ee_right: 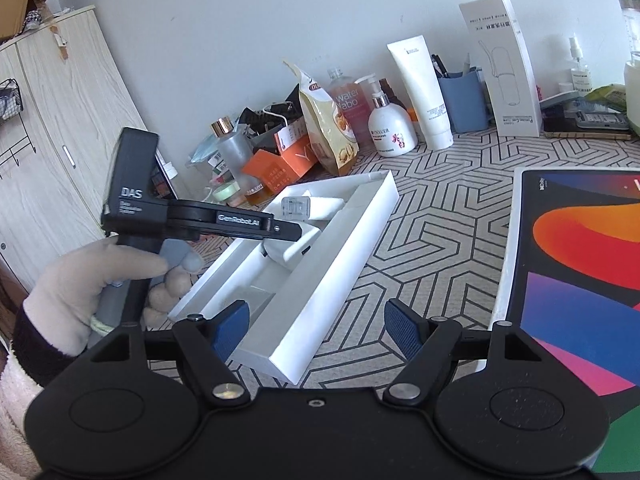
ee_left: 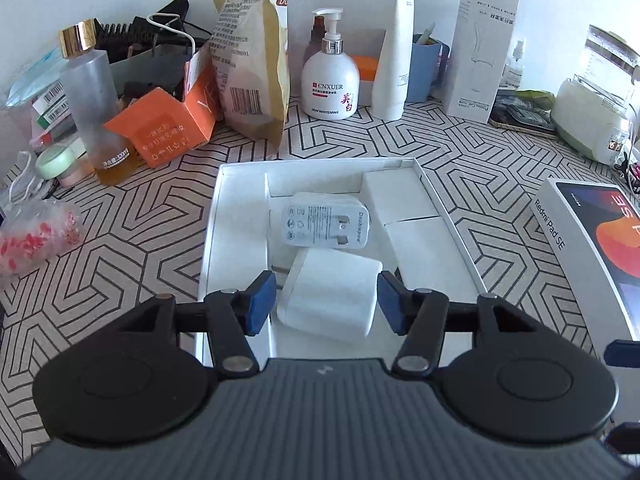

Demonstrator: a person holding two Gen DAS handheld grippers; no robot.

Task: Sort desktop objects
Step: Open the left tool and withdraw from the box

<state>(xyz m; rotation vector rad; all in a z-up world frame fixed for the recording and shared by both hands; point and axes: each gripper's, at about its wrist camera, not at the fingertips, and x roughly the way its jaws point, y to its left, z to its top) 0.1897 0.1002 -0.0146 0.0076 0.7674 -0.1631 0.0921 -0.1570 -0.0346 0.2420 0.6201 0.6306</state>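
the table (ee_left: pixel 460 168) has a cover with black and white geometric lines. on it lie an open white tray box (ee_left: pixel 224 216), a tablet box (ee_left: pixel 592 248) at the right, and bottles, a pump lotion bottle (ee_left: pixel 330 80), an orange carton (ee_left: pixel 160 128) and perhaps a kettle (ee_left: pixel 596 112) along the wall.

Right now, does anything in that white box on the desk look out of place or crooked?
Yes. Two white chargers lie loose in the white box. The far charger rests tilted, prongs up, across the insert's edges. The near charger sits askew between the open left gripper's fingers. Neither sits in a slot.
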